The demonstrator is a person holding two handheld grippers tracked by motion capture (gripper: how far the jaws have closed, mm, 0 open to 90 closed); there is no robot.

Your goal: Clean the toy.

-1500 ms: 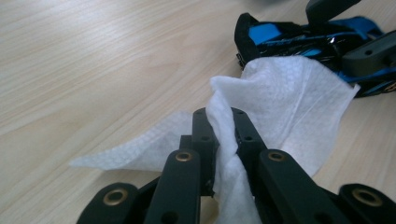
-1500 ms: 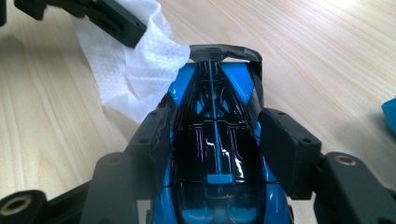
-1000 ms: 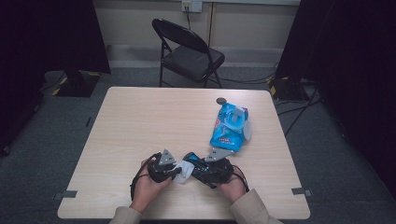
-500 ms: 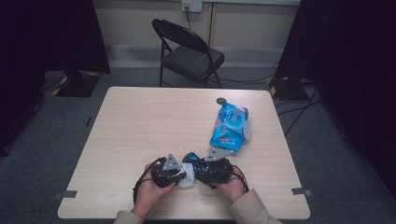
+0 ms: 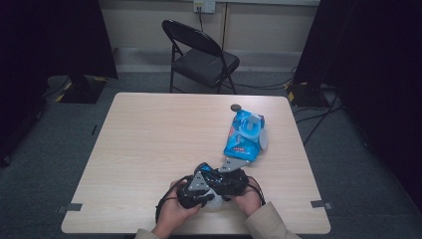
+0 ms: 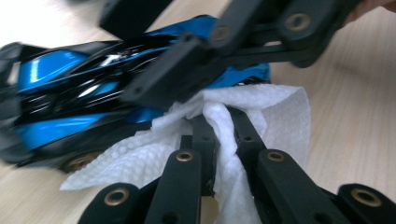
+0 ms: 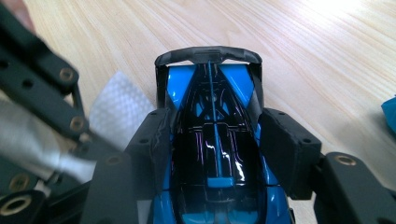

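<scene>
Wiping the toy car [image 7: 215,154], clamped in the right gripper [image 7: 212,140], with the tissue [image 6: 224,140] pinched in the left gripper [image 6: 222,140]; next, likely rubbing along its side.

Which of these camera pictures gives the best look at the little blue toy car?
The right gripper view: the blue toy car lies sharp and centred between the right gripper's jaws. The left gripper view shows its side, blurred, behind a white wipe. In the high view it is tucked between the hands.
</scene>
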